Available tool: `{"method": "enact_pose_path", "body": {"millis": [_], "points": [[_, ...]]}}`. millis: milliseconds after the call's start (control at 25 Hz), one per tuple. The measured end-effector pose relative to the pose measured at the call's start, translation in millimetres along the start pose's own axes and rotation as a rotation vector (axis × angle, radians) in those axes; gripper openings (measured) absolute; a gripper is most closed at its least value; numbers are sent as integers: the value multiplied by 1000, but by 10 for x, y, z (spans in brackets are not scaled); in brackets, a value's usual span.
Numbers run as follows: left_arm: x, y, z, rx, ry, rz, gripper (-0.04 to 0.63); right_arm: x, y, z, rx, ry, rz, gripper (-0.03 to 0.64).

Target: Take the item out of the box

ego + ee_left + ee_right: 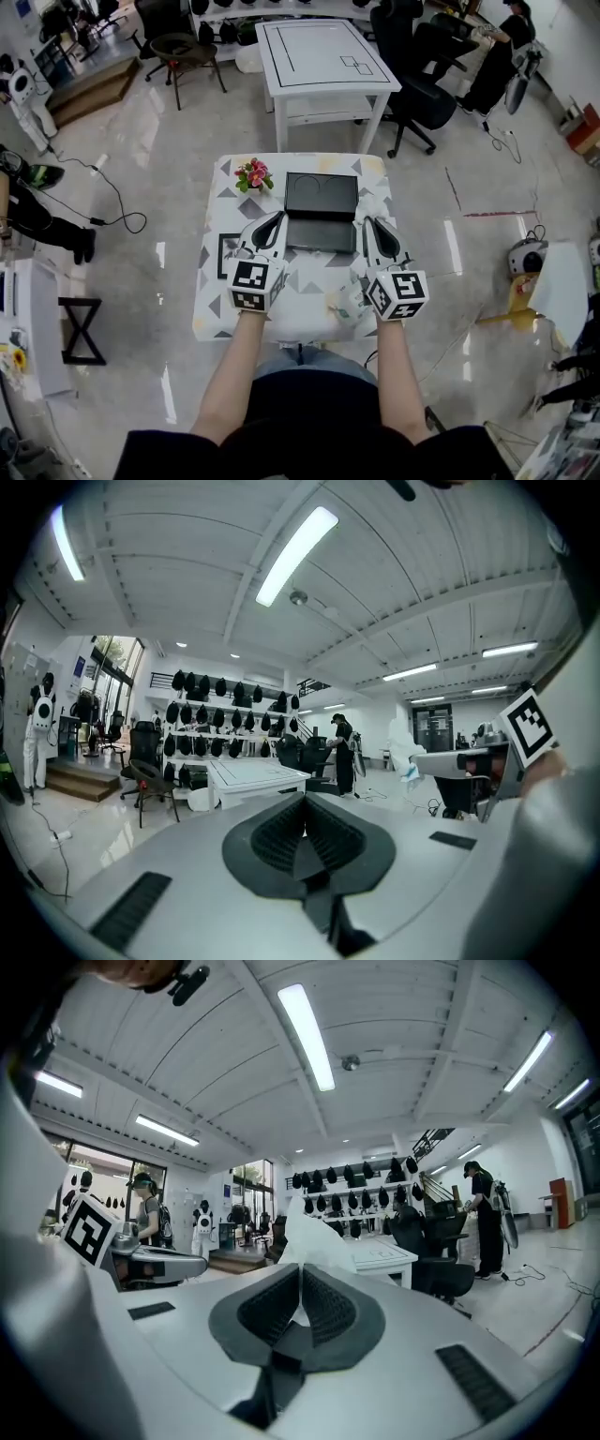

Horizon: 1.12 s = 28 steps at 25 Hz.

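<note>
A black box lies open on the small cloth-covered table, with its lid laid flat behind it showing a round recess. My left gripper hovers at the box's left side, tilted upward, and its jaws are shut with nothing between them. At the box's right side my right gripper also tilts upward. It is shut on a thin white sheet of paper that stands up from between the pads. From the left gripper view that sheet hangs at the right gripper's tip.
A small pink flower posy sits at the table's back left. Crumpled pale wrapping lies near the front right edge. Beyond stand a white table, office chairs, and a person at the far right.
</note>
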<state>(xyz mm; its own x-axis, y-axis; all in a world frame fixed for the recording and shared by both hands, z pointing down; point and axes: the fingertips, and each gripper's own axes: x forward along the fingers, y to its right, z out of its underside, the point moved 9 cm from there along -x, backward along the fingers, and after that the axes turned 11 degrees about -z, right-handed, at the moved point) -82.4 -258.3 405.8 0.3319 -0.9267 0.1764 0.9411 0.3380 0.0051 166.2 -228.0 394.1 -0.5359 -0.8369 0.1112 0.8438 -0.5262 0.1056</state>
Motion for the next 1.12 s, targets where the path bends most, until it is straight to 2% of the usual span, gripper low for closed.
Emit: {"method": "enact_pose_path", "body": {"millis": [360, 1120], "points": [[-72, 33, -44, 21, 25, 0, 20, -212, -37, 44, -6, 55, 28, 14], [-148, 157, -39, 37, 29, 17, 20, -319, -89, 67, -23, 46, 45, 11]]}}
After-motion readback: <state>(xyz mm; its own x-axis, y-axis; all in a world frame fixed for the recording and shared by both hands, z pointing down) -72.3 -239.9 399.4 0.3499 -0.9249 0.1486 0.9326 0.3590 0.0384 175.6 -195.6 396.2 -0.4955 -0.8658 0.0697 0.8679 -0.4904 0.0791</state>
